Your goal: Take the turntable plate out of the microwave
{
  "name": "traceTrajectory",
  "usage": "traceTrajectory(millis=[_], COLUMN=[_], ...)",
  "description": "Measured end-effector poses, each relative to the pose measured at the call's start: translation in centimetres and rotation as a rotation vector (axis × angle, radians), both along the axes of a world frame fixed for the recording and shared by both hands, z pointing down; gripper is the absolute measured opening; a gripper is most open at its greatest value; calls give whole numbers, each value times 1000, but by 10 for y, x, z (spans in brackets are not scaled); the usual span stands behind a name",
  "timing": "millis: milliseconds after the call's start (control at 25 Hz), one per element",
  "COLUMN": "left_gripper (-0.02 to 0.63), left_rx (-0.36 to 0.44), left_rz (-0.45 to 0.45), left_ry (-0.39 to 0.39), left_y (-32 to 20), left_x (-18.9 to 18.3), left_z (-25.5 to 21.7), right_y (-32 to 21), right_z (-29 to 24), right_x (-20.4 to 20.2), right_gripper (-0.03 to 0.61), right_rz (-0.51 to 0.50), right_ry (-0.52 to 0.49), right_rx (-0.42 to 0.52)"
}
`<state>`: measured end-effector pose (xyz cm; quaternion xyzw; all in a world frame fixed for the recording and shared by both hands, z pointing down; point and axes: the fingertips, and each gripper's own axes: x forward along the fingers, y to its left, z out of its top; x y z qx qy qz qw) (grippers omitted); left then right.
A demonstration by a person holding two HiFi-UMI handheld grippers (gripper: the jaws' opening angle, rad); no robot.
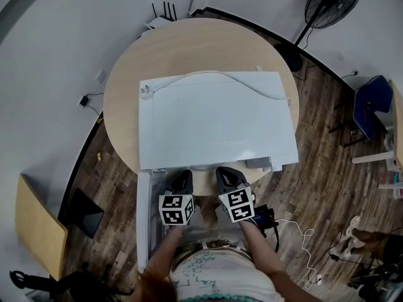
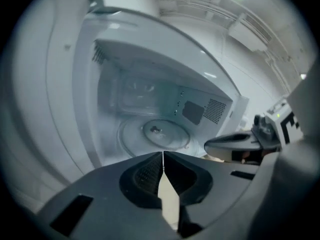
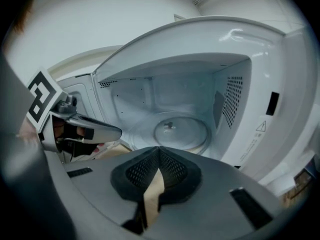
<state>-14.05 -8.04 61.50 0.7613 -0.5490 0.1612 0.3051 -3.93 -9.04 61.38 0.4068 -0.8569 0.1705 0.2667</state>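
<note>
The microwave (image 1: 217,118) stands open, with the turntable plate (image 3: 181,130) still on its floor at twelve o'clock of the left hand-held gripper (image 2: 163,156) and right hand-held gripper (image 3: 159,151). Both have jaws together and hold nothing. Grasping and removal remain.

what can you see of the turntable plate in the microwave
The turntable plate is a round, clear, glass-looking disc with a raised rim and a small dark mark at its middle. It lies flat on the floor of the open microwave, with nothing on it. The left gripper and right gripper are both short of it, jaws shut, not touching it.
</note>
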Motion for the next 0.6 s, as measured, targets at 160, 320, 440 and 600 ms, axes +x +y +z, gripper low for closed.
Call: traceTrajectory(millis=[160,320,440,600], left_gripper=[17,18,18,158], left_rx=[-99,-134,-140,-136], left_rz=[-192,-280,-344,-443], left_ry=[228,276,316,429], left_y=[-2,-3,-4,-10], left_x=[-5,-4,-7,-9], left_z=[14,25,28,29], right_y=[-1,-2,-2,-3], right_z=[7,10,13,18], right_x=[5,8,10,15], right_gripper=[-9,-9,-9,-9], right_rz=[28,17,14,16], right_ry=[-28,-13,-10,6], right_rx=[-42,-39,-53,-67])
